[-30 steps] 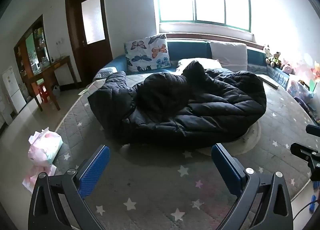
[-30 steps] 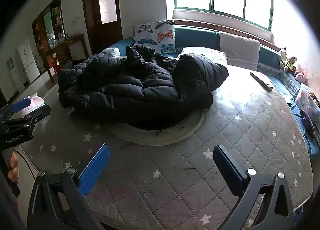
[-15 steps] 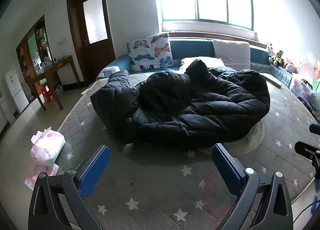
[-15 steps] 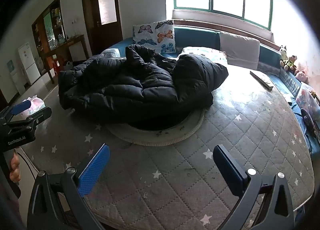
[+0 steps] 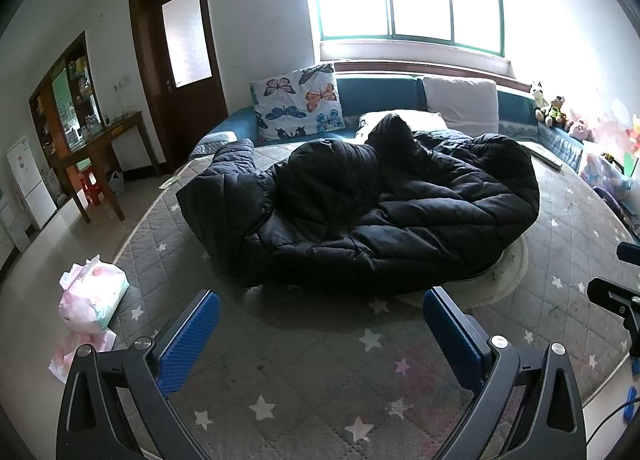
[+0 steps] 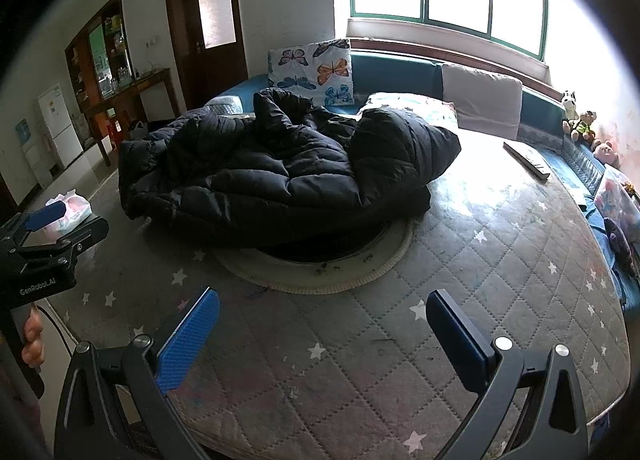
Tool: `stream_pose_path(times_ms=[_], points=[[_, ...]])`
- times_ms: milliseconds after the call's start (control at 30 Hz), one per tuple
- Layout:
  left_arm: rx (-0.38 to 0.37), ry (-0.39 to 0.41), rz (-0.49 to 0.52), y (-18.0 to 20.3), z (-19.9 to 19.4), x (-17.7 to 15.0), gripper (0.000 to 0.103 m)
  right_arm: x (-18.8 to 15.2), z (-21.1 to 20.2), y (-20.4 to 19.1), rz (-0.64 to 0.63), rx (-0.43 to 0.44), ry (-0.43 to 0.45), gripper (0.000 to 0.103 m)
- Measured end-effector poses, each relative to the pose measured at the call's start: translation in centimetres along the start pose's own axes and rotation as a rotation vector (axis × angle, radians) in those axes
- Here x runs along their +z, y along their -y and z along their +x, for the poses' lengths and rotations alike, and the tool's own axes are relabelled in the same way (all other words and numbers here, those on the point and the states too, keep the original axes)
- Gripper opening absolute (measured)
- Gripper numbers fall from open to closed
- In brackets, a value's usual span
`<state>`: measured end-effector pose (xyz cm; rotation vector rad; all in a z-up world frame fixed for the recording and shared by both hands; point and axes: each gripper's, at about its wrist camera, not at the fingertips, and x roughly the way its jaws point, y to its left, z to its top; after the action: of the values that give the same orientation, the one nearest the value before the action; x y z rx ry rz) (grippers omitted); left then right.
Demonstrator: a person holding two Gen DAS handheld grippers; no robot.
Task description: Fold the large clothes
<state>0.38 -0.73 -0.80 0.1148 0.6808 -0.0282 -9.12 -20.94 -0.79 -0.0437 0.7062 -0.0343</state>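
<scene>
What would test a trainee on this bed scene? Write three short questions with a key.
1. True or false: the left gripper grips the black puffer jacket.
2. What stands behind the jacket: (a) the butterfly pillow, (b) a lamp, (c) a ladder?
3. Fill in: the jacket lies crumpled on the star-patterned ___.

Key: 1 false, both the left and the right gripper are open and short of it; 2 a; 3 mattress.

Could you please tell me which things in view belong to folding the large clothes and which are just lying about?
For the job:
black coat
left gripper, open
right gripper, open
mattress

Lying about:
butterfly pillow
tissue pack
stuffed toys
round mat
</scene>
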Motion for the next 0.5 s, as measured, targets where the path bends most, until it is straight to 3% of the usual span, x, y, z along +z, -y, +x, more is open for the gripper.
stream_pose_path(times_ms=[500], points=[[-0.001, -0.007, 0.0, -0.19, 0.25, 0.02, 0.103, 0.01, 0.32, -0.23, -0.006, 0.011, -0.007, 0.103]])
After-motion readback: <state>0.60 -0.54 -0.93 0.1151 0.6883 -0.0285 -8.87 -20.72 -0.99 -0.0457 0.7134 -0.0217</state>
